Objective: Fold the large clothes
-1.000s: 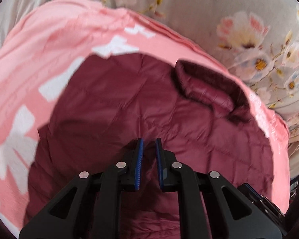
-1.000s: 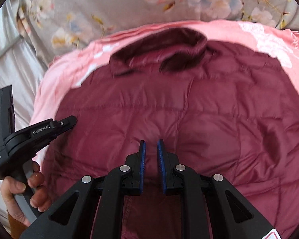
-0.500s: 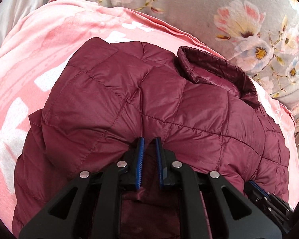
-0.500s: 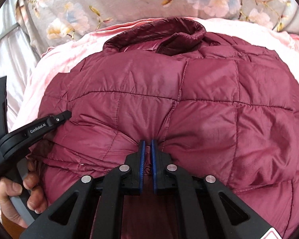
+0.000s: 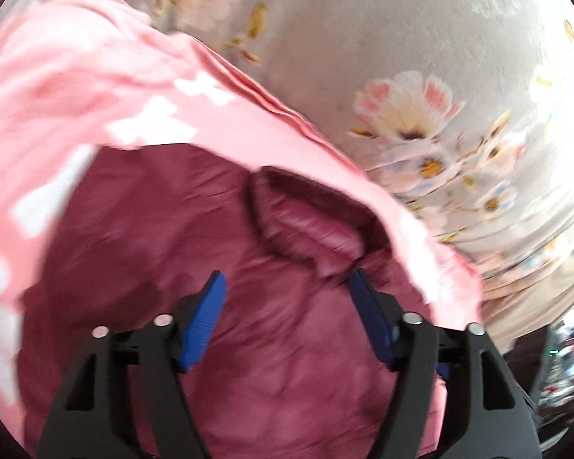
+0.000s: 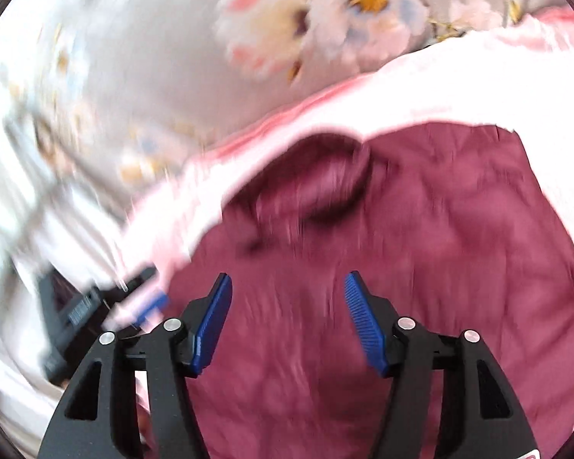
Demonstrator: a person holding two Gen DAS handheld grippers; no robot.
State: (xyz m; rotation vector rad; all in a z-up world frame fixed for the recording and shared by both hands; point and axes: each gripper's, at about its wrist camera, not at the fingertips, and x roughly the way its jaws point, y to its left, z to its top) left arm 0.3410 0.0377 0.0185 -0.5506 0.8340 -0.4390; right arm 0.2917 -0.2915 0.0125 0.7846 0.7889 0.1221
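Observation:
A maroon quilted jacket (image 5: 164,237) lies on a pink sheet (image 5: 76,88), its collar (image 5: 306,225) at the far side. It also shows in the right wrist view (image 6: 440,229), collar (image 6: 317,183) toward the back. My left gripper (image 5: 287,287) is open and empty above the jacket, just short of the collar. My right gripper (image 6: 287,287) is open and empty above the jacket's middle. The left gripper (image 6: 95,306) shows blurred at the right view's lower left. Both views are motion-blurred.
A grey floral bedcover (image 5: 421,76) lies beyond the pink sheet; it also shows in the right wrist view (image 6: 172,57). The pink sheet (image 6: 459,88) frames the jacket in the right view. Dark clutter (image 5: 562,363) sits past the bed edge at right.
Both grippers were shut on the jacket's folded edge half a second ago. Both have opened and let go of it. The jacket lies flatter and both views now blur with motion.

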